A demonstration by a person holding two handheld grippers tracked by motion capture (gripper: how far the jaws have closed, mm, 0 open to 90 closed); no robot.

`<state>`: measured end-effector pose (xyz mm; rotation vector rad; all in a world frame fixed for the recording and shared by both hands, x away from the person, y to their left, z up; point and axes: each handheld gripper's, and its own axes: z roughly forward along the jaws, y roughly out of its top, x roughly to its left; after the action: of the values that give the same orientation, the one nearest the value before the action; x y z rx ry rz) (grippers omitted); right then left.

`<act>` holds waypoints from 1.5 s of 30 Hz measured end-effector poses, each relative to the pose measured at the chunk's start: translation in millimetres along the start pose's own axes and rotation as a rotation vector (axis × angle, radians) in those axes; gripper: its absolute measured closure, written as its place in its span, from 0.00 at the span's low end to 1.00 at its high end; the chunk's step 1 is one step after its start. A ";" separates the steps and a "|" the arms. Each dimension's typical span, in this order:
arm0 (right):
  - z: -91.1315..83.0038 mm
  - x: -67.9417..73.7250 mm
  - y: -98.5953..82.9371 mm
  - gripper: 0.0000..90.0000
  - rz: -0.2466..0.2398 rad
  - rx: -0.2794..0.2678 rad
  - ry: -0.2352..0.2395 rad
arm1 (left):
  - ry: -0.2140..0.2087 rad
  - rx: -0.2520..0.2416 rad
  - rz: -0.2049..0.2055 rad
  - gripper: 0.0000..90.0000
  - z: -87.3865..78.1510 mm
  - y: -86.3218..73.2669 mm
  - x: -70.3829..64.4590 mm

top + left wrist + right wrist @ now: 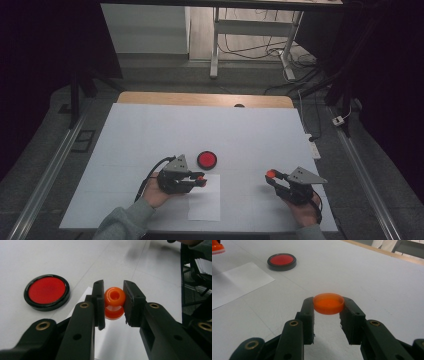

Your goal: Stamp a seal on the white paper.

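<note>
Two grippers are working over the white table, one in each of the person's hands. From the high view, the left gripper is hovering above a sheet of white paper, with a red ink pad in a black round case lying just beyond it, and the right gripper is sitting well apart to the right, an orange speck showing at each tip.

What those specks are is only becoming clear closer in. The left gripper view is showing the left gripper clamped on an orange stamp: a rounded knob with a hollow top, narrowing to a waist and flaring below, pinched between the two black jaws at its upper part. The stamp is hanging over the paper, with the ink pad lying off to the left on the bare table, not touching the sheet.

The right gripper view is showing the right gripper closed on a shallow orange cap, open side up, squeezed across its width at the jaw tips and lifted clear of the table. Farther off, this view is catching the ink pad, the paper's corner and the stamp's base at the upper left edge.
</note>
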<state>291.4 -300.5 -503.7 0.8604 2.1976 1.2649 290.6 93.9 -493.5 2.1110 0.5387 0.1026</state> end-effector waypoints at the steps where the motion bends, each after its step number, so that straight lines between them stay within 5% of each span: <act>1: 0.1 0.0 0.0 0.72 0.000 0.000 0.001 | -0.003 0.006 0.000 0.80 1.3 -0.5 -0.2; 20: 1.0 0.3 -0.4 0.72 -0.005 0.011 0.001 | -0.014 0.074 0.011 0.80 21.4 -10.0 -1.8; 45: 0.7 0.5 -0.3 0.71 -0.009 0.006 0.003 | 0.022 0.116 0.026 0.80 32.9 -18.2 -3.6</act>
<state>291.4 -299.8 -504.4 0.8507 2.2062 1.2575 290.2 75.6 -526.6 2.2322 0.5410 0.1121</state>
